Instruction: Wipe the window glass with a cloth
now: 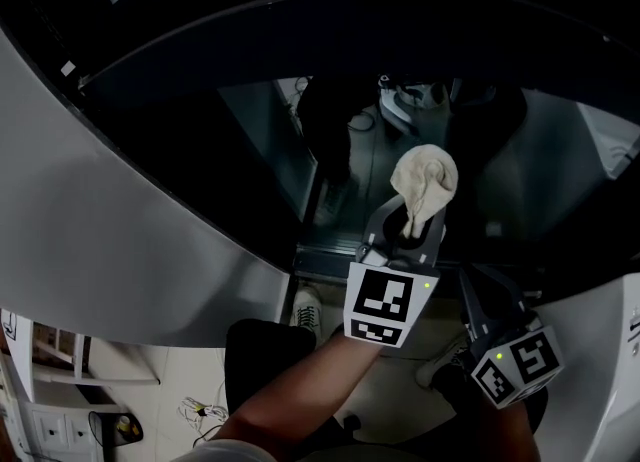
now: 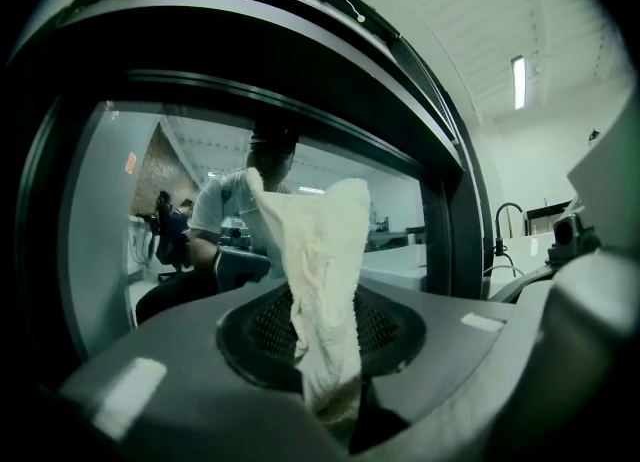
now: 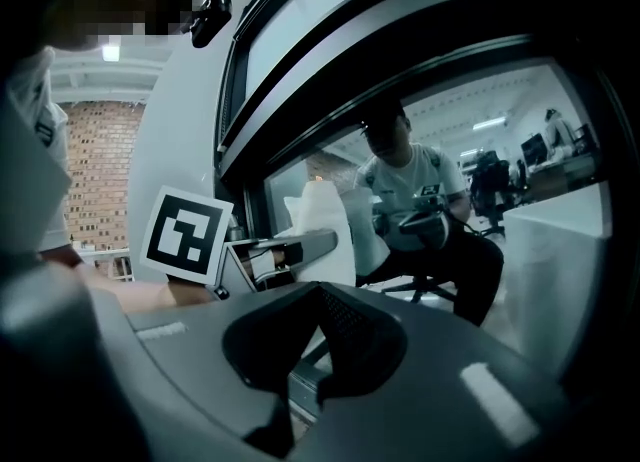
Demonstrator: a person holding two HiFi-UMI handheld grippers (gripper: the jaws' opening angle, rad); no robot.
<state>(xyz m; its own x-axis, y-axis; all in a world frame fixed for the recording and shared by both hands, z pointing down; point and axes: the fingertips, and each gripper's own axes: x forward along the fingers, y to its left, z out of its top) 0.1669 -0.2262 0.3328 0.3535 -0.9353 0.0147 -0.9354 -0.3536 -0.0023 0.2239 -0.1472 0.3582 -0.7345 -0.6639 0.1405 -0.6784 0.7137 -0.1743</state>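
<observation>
A cream cloth stands bunched up out of my left gripper, which is shut on its lower end. The cloth's top rests against or just short of the dark window glass; I cannot tell which. In the left gripper view the cloth rises from between the jaws in front of the glass. My right gripper hangs lower and to the right, shut and holding nothing. The right gripper view shows its jaws together, with the left gripper and the cloth beyond.
A wide grey curved panel with a black seal frames the window on the left and above. A seated person shows in the glass. A shoe and pale floor lie below, with white shelving at lower left.
</observation>
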